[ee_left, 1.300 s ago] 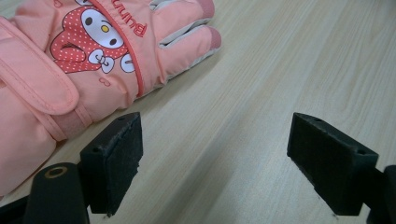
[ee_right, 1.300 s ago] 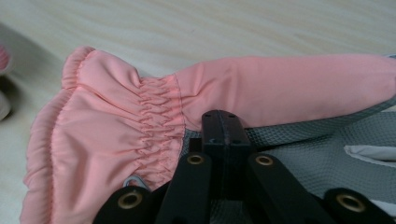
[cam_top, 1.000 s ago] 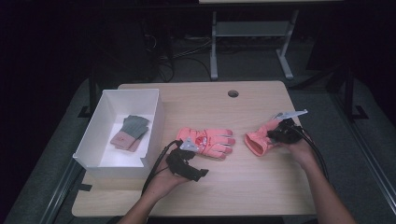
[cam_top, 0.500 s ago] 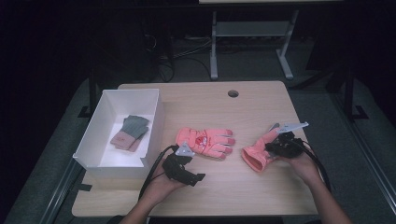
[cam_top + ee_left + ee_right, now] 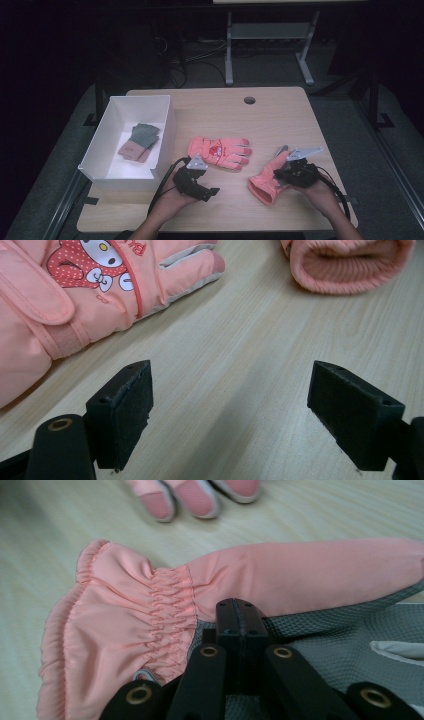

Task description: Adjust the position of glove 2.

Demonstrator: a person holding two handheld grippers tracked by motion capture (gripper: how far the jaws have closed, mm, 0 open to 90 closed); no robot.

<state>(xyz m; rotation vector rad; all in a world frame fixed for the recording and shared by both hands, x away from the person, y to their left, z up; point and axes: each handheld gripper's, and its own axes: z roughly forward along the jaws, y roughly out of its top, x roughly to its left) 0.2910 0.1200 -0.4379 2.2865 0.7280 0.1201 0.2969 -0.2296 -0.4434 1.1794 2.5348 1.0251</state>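
Matt pink cloth glove [image 5: 125, 630] on pale wood-grain table [image 5: 280, 115]

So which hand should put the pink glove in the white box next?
Probably the right: the right gripper is already shut on a pink glove, while the left gripper is open and holds nothing.
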